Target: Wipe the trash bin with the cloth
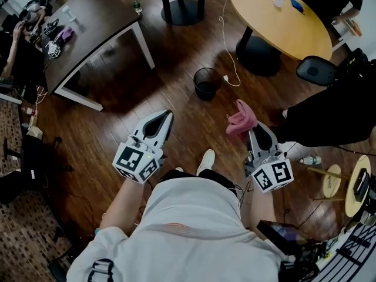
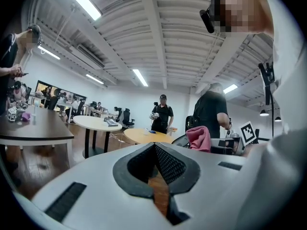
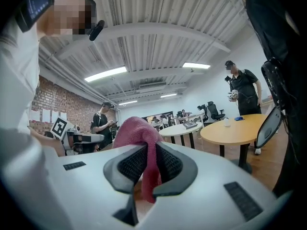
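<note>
The left gripper [image 1: 167,117] is held low on the left and points far and slightly right, its jaws closed together with nothing between. The right gripper [image 1: 252,129] points far, its jaws pressed on a pink cloth [image 1: 241,121].

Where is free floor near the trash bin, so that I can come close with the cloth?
The floor is bare on the near side of the bin and to its left, up to the dark table. Its right is crowded: a white cable and the round table's base.
</note>
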`<action>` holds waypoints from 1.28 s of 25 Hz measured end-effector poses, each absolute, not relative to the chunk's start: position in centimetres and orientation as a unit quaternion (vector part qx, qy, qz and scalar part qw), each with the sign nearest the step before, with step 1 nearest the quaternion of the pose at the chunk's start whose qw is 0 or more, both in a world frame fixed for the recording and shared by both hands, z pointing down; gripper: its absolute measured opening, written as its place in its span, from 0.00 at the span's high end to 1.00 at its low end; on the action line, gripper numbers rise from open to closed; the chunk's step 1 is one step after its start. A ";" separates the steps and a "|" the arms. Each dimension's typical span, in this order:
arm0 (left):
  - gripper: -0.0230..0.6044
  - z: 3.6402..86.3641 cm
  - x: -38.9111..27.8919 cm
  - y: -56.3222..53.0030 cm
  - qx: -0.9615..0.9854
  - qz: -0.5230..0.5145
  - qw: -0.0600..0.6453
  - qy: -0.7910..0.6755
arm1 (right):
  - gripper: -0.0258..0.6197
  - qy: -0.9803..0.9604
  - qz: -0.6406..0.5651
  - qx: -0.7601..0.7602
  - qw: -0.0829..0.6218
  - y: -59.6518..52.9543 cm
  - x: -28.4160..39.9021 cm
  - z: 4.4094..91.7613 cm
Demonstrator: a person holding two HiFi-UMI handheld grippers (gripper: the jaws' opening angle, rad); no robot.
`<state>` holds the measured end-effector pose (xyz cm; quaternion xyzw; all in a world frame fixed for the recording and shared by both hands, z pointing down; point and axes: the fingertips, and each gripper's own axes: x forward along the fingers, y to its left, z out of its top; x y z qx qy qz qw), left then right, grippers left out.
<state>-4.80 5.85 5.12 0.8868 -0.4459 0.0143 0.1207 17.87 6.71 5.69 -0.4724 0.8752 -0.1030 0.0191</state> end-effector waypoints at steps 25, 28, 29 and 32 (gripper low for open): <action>0.95 12.1 -2.7 -10.7 0.884 0.016 0.098 -0.456 | 0.89 0.870 -0.136 -0.473 0.016 -8.4 20.4 16.3; 0.95 17.4 -3.1 -13.0 0.881 0.012 0.095 -0.463 | 0.89 0.866 -0.135 -0.482 0.019 -10.9 20.8 21.4; 0.95 19.2 -3.2 -13.7 0.880 0.012 0.092 -0.467 | 0.89 0.864 -0.132 -0.486 0.019 -11.7 21.1 23.3; 0.95 25.1 -3.3 -15.3 0.877 0.010 0.090 -0.472 | 0.89 0.856 -0.132 -0.499 0.021 -13.6 22.1 29.2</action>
